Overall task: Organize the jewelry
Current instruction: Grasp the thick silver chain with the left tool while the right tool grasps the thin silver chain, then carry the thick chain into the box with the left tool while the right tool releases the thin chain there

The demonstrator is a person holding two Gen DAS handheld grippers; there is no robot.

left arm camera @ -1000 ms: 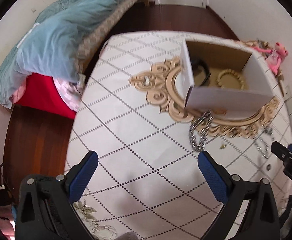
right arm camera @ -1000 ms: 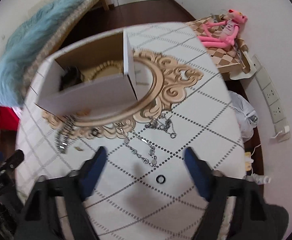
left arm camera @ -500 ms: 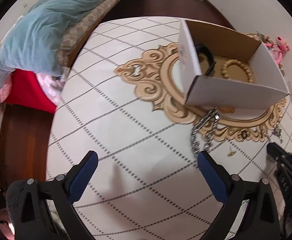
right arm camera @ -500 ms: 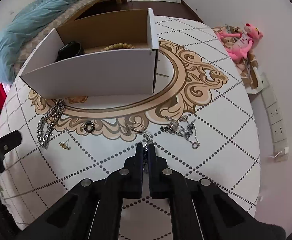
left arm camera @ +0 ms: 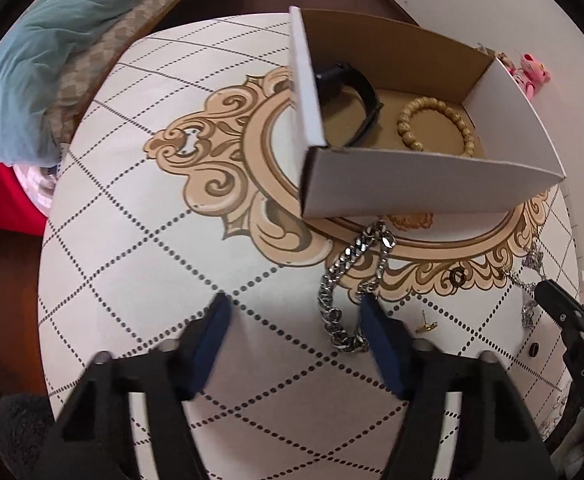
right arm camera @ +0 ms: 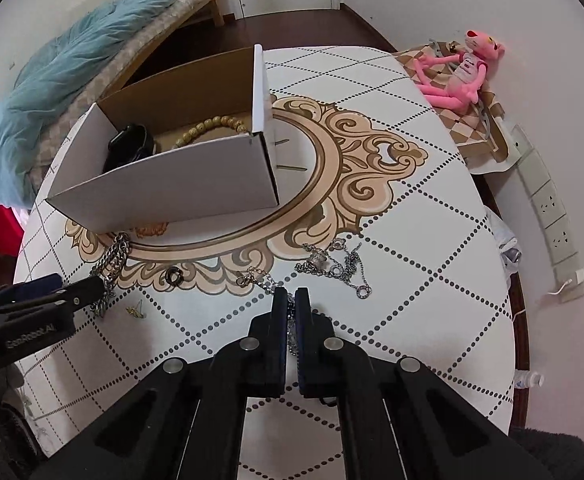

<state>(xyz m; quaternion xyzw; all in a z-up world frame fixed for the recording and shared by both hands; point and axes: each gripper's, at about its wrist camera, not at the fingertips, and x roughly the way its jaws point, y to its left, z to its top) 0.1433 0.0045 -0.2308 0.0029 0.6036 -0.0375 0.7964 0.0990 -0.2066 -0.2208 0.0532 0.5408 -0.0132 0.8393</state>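
Observation:
An open white cardboard box (left arm camera: 412, 184) (right arm camera: 172, 188) stands on the table with a black band (left arm camera: 356, 96) and a beaded bracelet (left arm camera: 436, 120) inside. A thick silver chain (left arm camera: 348, 280) lies in front of it, partly between my left gripper's (left arm camera: 294, 320) open blue fingers. My right gripper (right arm camera: 291, 300) is shut on a thin silver necklace (right arm camera: 260, 280) lying on the table. Another thin silver chain (right arm camera: 340, 266), a dark ring (right arm camera: 174, 276) and a small gold earring (right arm camera: 136, 311) lie nearby.
The round table (left arm camera: 132, 240) has a white diamond-patterned cloth with a gold ornament. A bed with a blue blanket (left arm camera: 52, 40) stands to the left. A pink plush toy (right arm camera: 456, 68) and wall sockets (right arm camera: 548, 204) are at the right.
My right gripper closed on the thin necklace. My left gripper moved forward to the thick chain and its fingers narrowed.

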